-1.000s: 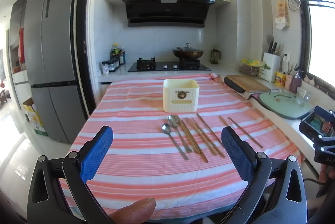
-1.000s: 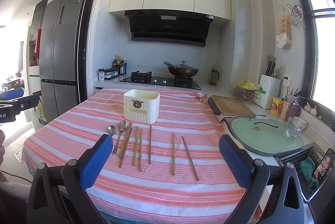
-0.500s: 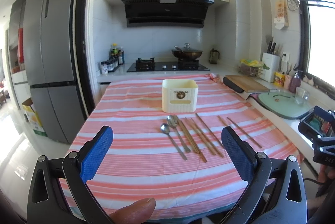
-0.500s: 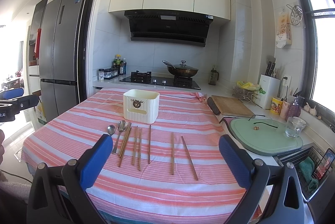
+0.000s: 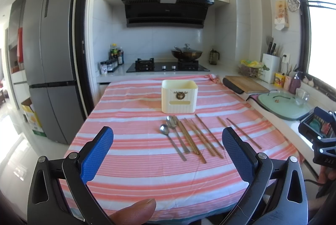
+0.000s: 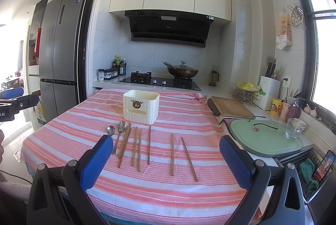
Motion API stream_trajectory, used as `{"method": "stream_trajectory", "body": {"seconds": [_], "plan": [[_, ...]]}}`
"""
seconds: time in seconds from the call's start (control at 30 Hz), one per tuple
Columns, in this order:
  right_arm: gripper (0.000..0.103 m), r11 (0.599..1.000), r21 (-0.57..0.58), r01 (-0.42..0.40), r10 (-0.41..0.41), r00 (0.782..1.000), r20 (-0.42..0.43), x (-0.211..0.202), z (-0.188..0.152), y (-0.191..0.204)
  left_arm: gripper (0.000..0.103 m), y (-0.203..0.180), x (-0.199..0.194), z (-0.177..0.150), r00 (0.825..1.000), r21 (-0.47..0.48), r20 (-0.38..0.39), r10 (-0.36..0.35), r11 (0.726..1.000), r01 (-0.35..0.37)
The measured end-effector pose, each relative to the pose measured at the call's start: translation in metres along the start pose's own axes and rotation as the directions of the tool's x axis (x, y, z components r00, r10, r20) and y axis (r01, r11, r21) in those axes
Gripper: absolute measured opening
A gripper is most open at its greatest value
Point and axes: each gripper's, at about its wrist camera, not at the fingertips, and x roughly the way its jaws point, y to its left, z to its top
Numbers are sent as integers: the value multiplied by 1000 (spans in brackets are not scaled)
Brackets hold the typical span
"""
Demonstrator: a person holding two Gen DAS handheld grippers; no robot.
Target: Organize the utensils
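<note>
A cream utensil holder (image 5: 179,96) (image 6: 141,106) stands upright in the middle of the table with the pink striped cloth (image 5: 130,153) (image 6: 63,134). In front of it lie two metal spoons (image 5: 171,133) (image 6: 118,132) and several wooden chopsticks (image 5: 201,136) (image 6: 136,146), two of them apart to the right (image 6: 181,154). My left gripper (image 5: 168,151) hovers open over the table's near edge, well short of the utensils, with nothing between its blue pads. My right gripper (image 6: 163,159) is likewise open and holds nothing, above the near ends of the chopsticks.
A counter runs along the right with a wooden cutting board (image 6: 232,106), a green board (image 6: 264,138), a glass (image 6: 294,128) and a knife block (image 6: 268,90). Behind the table are a stove with a wok (image 5: 185,54) and a grey fridge (image 5: 48,69) at left.
Both views have shifted only slightly; the utensils and holder lie where they were. Both grippers remain open.
</note>
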Motion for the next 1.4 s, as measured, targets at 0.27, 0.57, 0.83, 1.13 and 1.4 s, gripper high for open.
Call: {"method": "stream_trajectory", "body": {"seconds": [0.27,0.57,0.83,1.13,1.4], "plan": [[103,1000,-1,-1,1,1000,-3,-1,-1,-2,103,-2,-1,0,1000,0,3,0,1000,0],[103,1000,-5,3,-3,1000,-3,1,0,-1,103,-5,-1,0,1000,1,3,-2,1000,2],[103,1000,-5,5,-5,1000,-1,0,0,-1,103,-5,-1,0,1000,0,-3,-5,1000,5],[103,1000,-5,4,-4,1000,-9,2,0,-2,103,-3,2,1,1000,2,-10,-6,1000,7],[103,1000,-5,0,0,1000,-24,7,-2,-2,103,1,7,-1,1000,-2,-20,-7,1000,7]]}}
